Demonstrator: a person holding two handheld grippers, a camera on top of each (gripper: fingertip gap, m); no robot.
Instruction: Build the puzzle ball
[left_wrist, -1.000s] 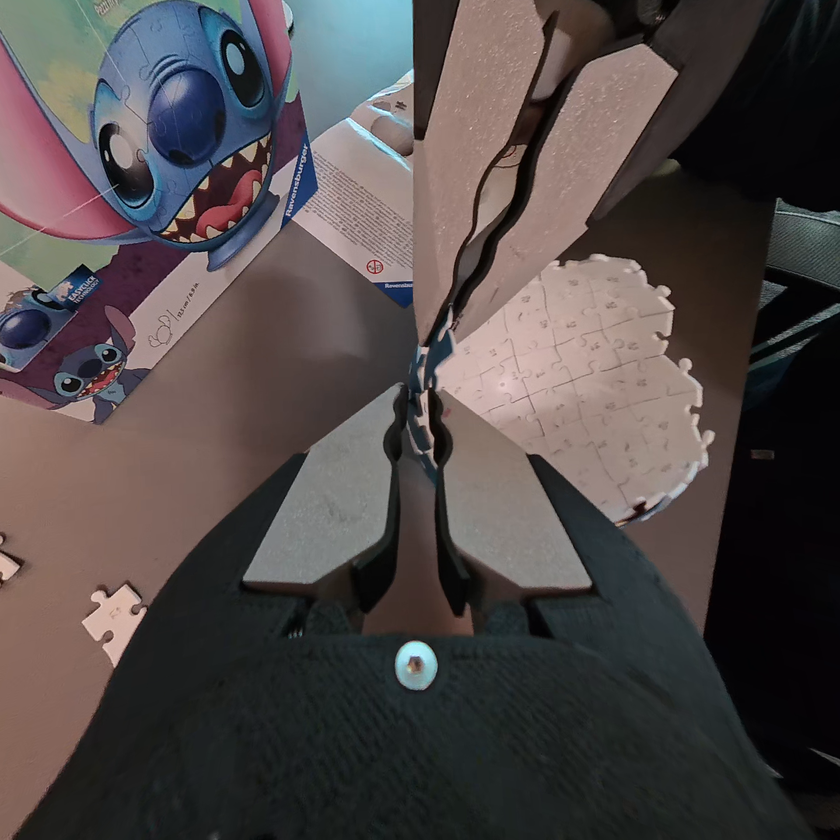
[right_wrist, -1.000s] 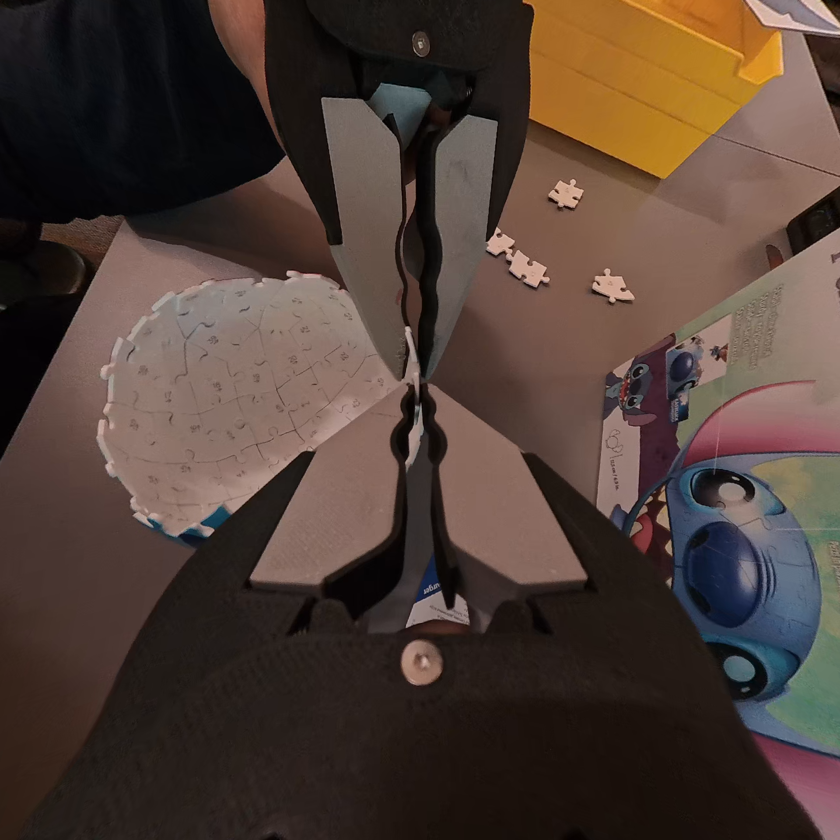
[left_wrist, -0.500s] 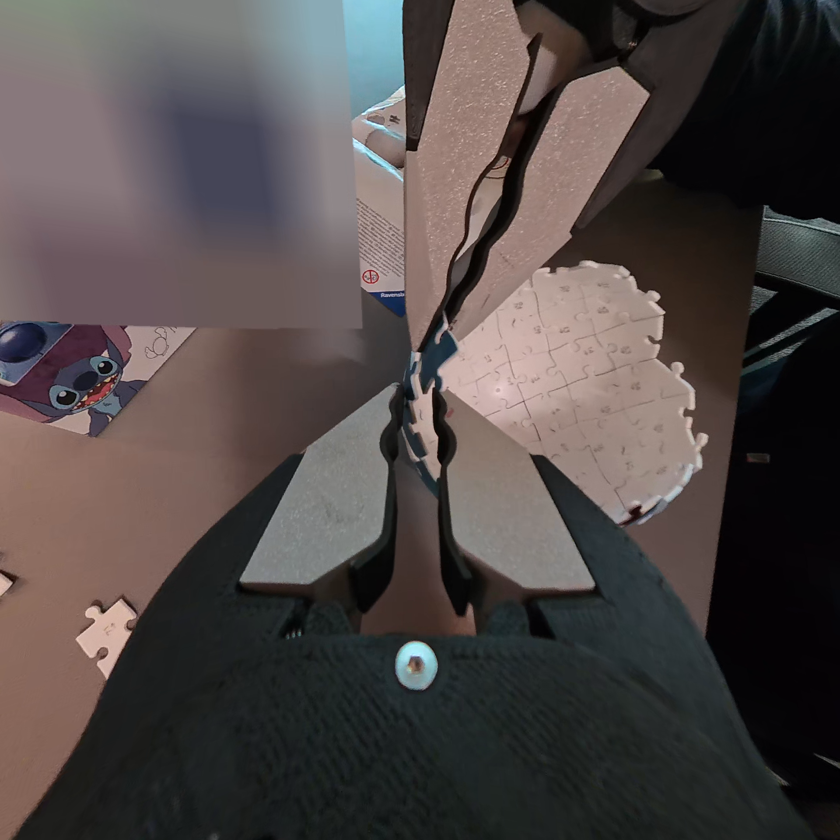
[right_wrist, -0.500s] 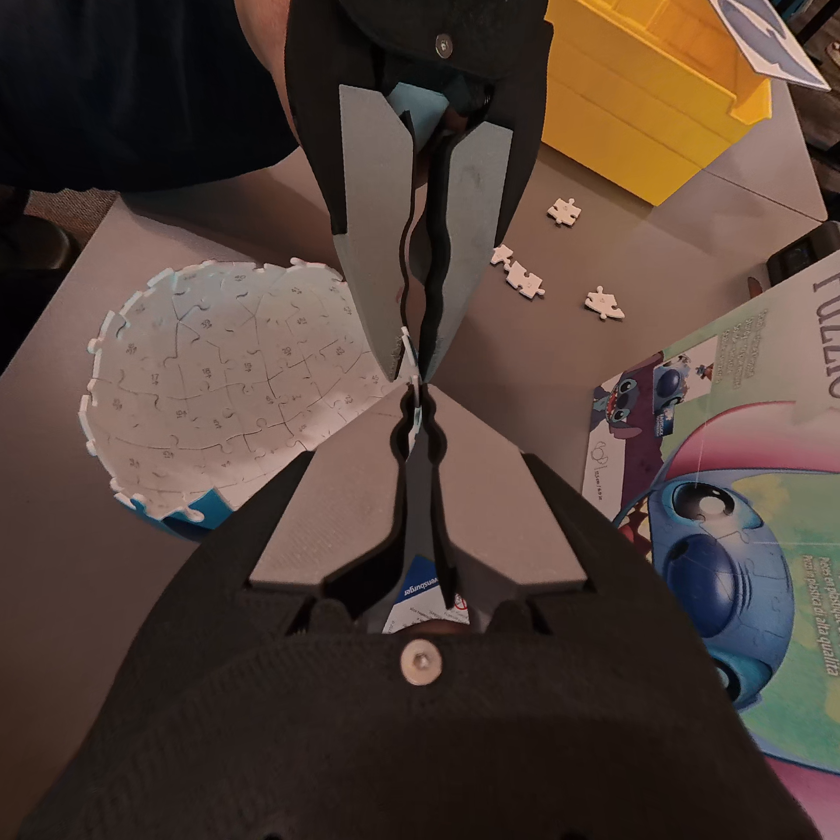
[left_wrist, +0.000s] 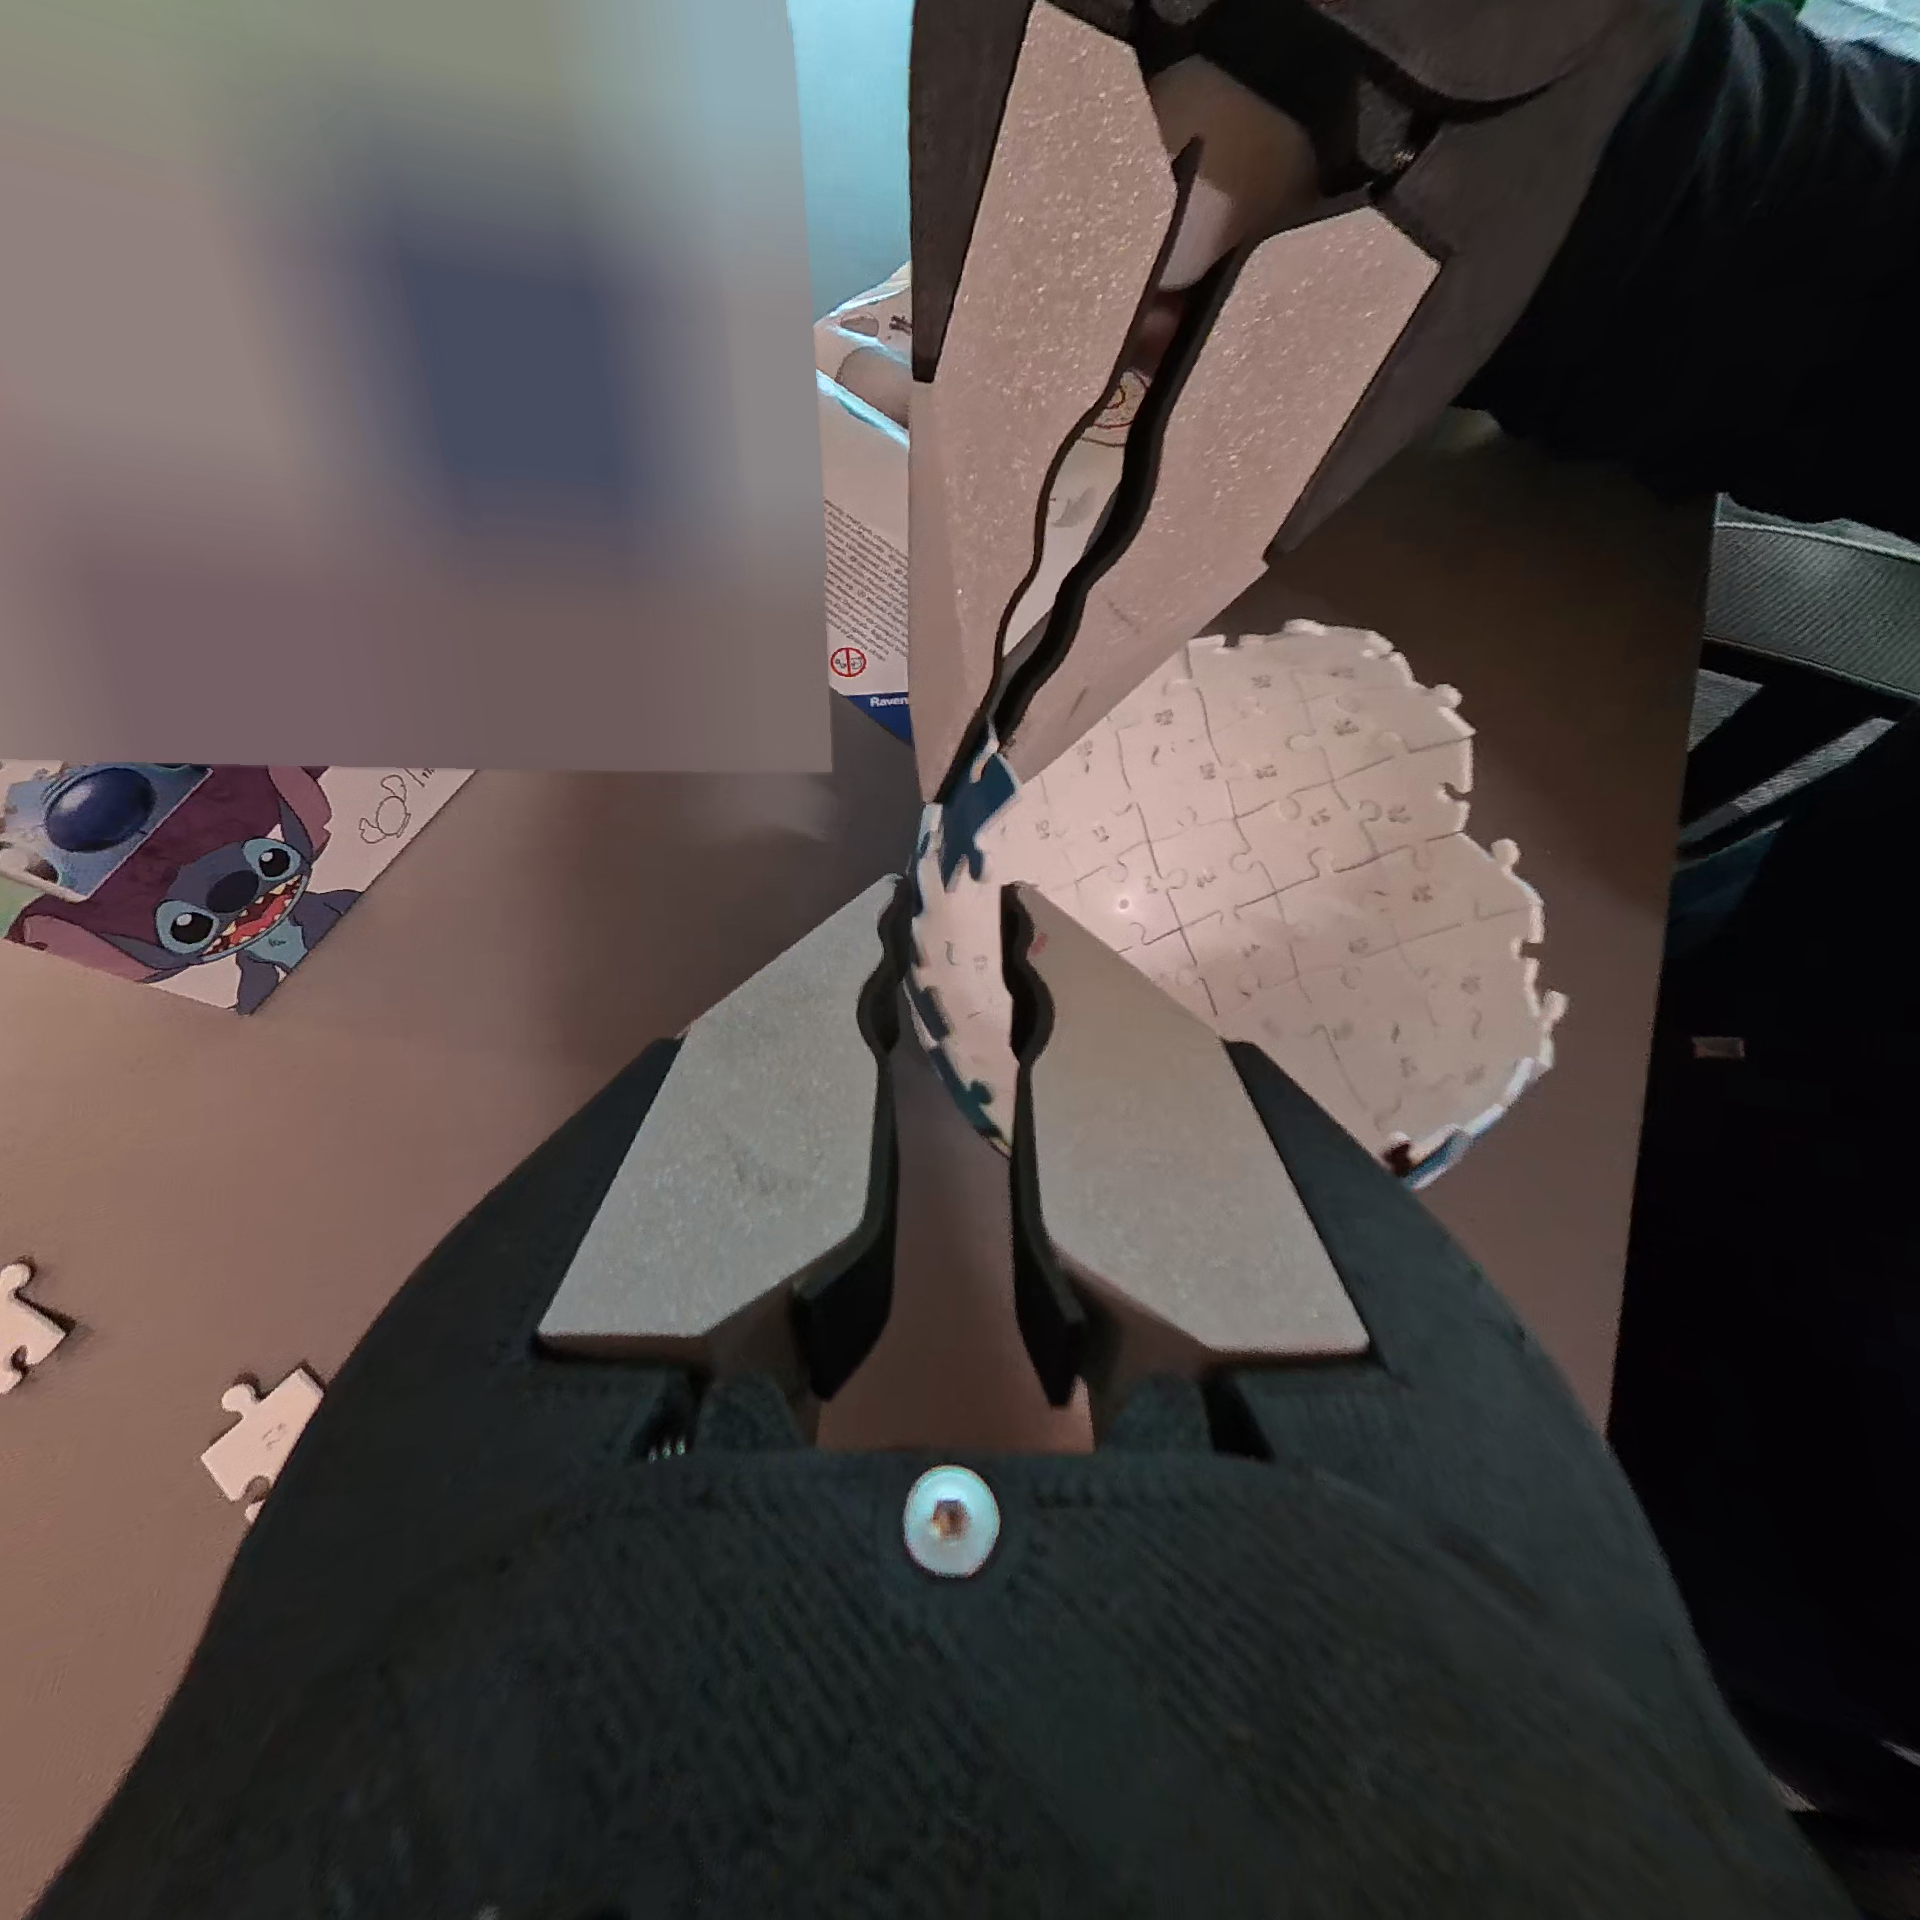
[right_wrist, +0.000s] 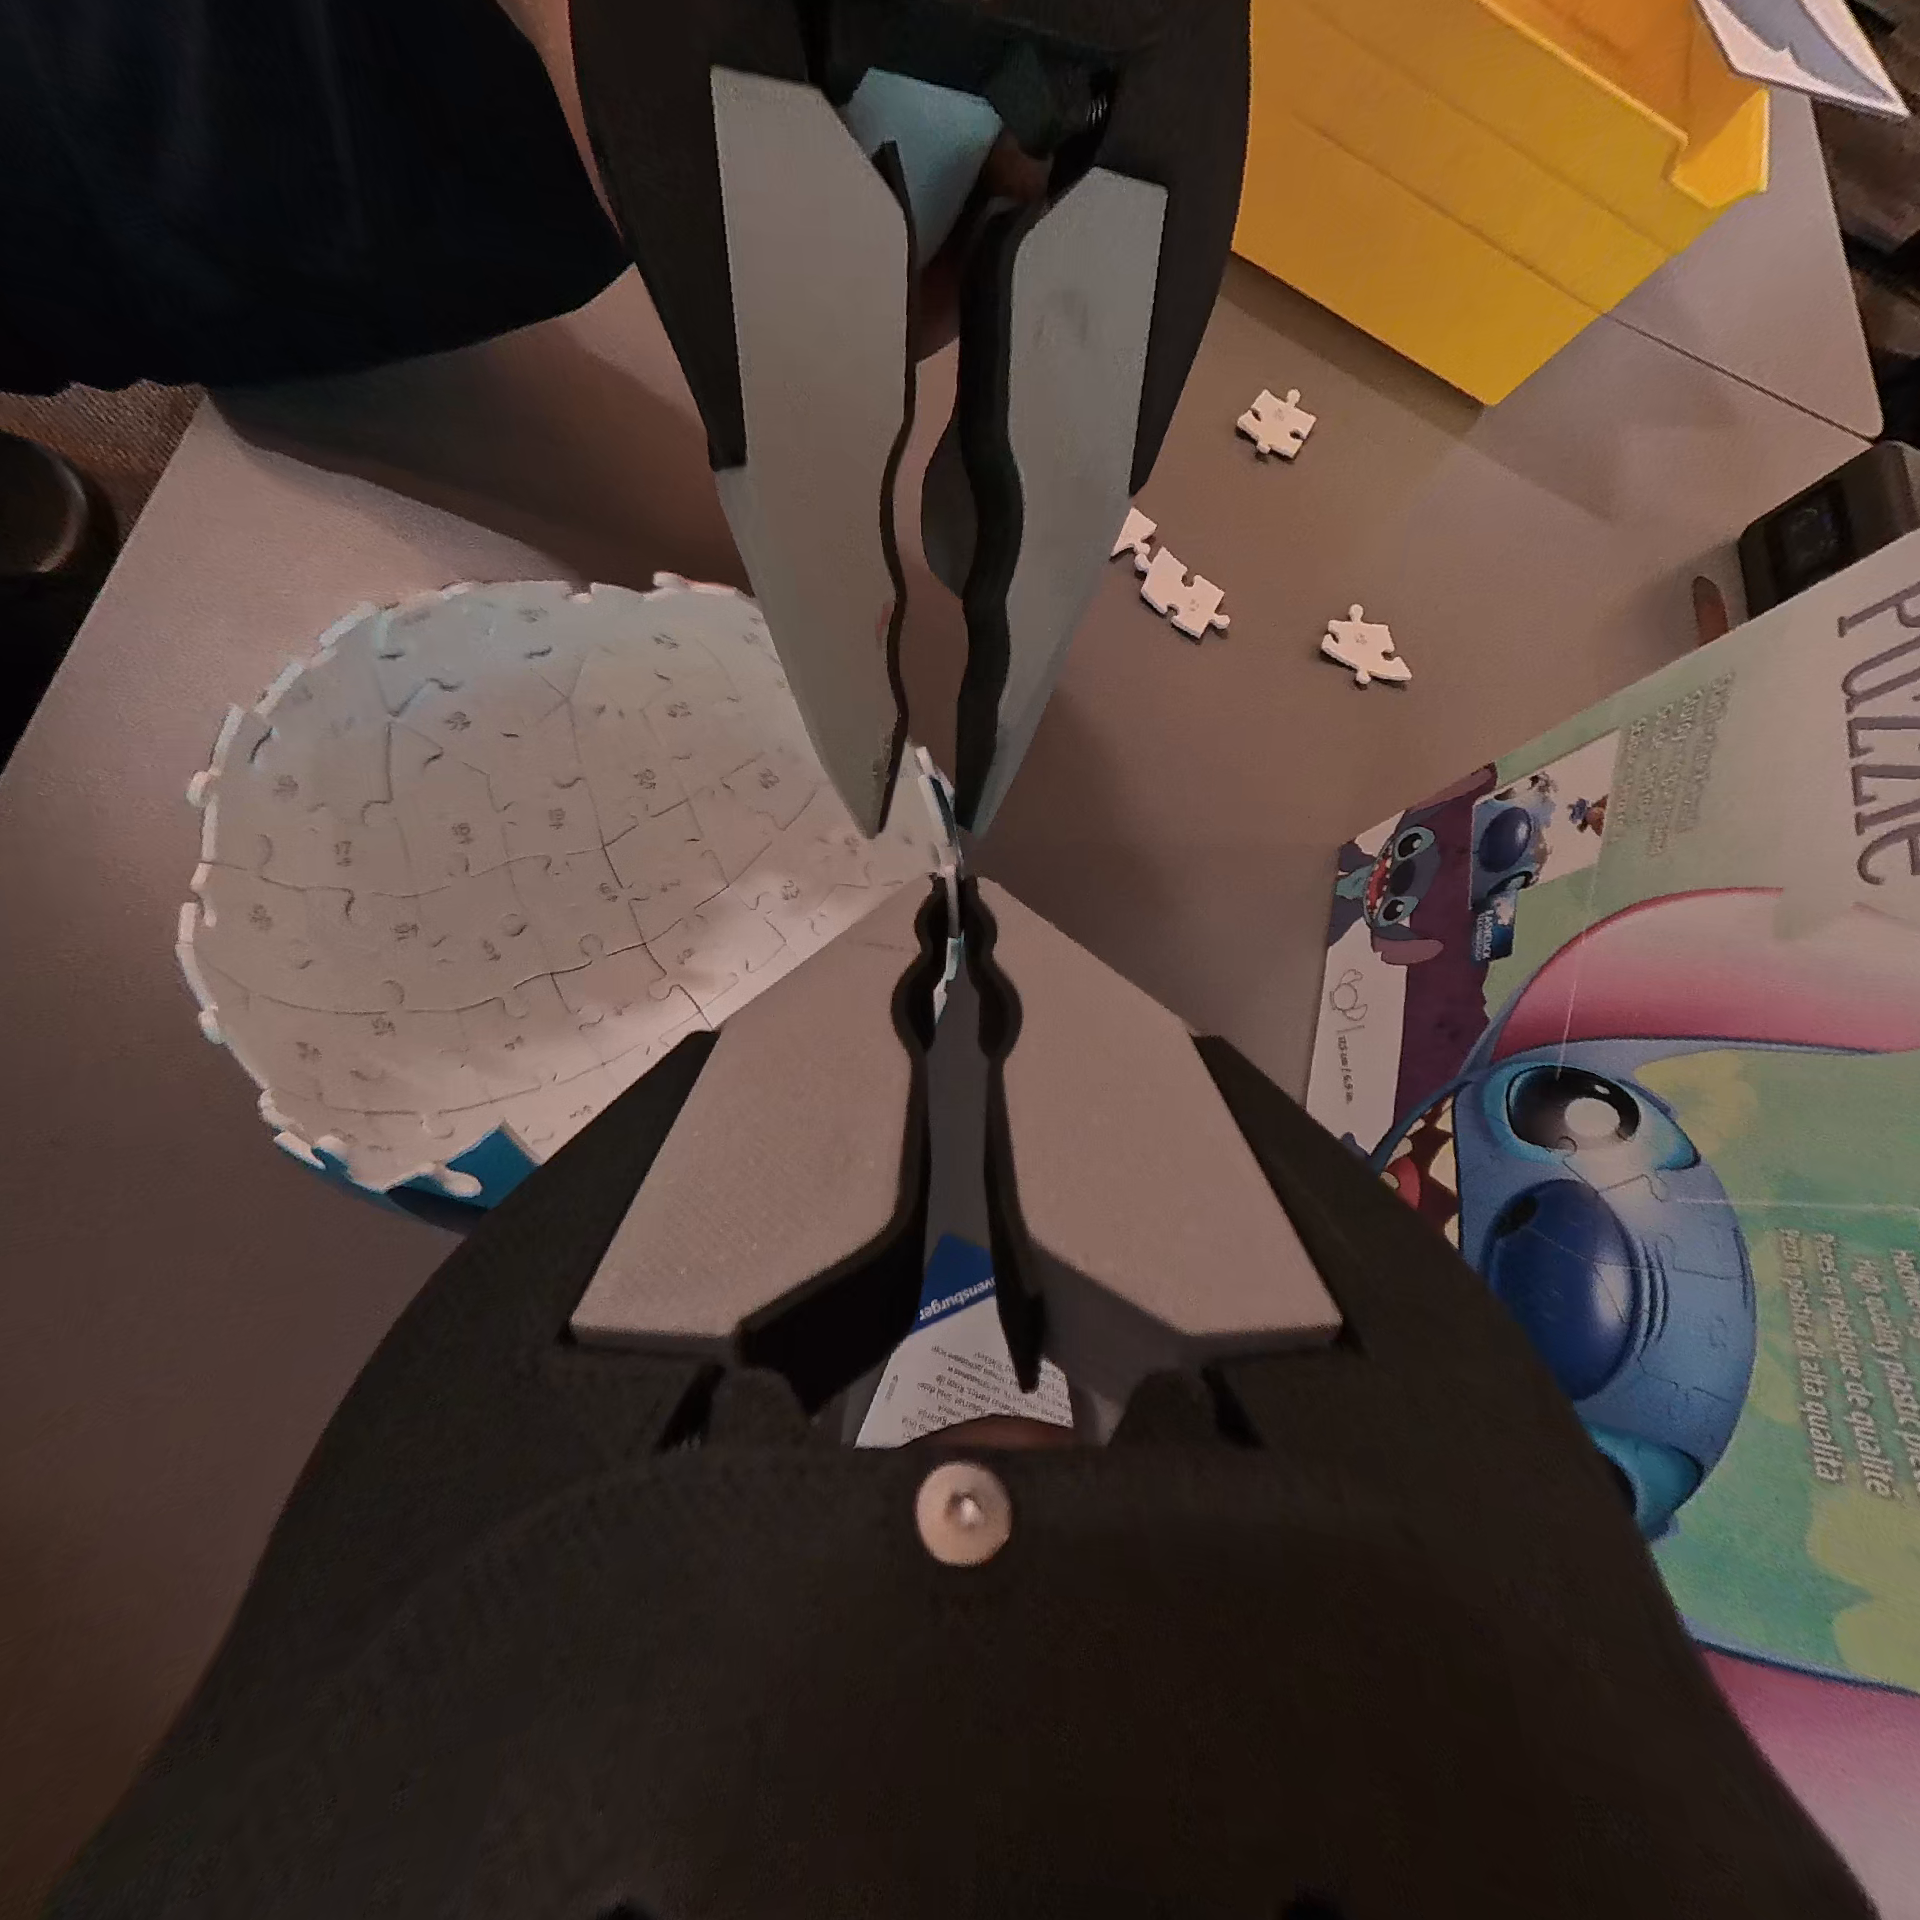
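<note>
The half-built puzzle ball (left_wrist: 1299, 883) is a white bowl-shaped shell with a blue outside, and it lies on the grey table (left_wrist: 520, 1039). My left gripper (left_wrist: 956, 894) is open with the shell's rim between its fingers; the right pad stands clear of it. My right gripper (left_wrist: 961, 769) reaches in from above and is shut on a dark blue puzzle piece (left_wrist: 982, 800) at the rim. In the right wrist view the shell (right_wrist: 468, 852) lies to the left. There my right gripper (right_wrist: 951, 894) pinches the thin piece (right_wrist: 943, 935), and the left gripper (right_wrist: 925, 821) stands open above it.
Loose white pieces (right_wrist: 1184, 592) (right_wrist: 1366, 644) (right_wrist: 1276, 421) lie on the table past the grippers, and more (left_wrist: 260, 1423) lie at lower left in the left wrist view. The puzzle box (right_wrist: 1662, 1143) lies to the right. A yellow bin (right_wrist: 1455, 187) stands behind. A printed leaflet (left_wrist: 868, 582) is nearby. Less than 4 cm separates the two grippers' tips.
My left gripper was shut on the shell's rim and has opened, so its right pad has come off the rim. My right gripper has stayed shut on the piece at the rim.
</note>
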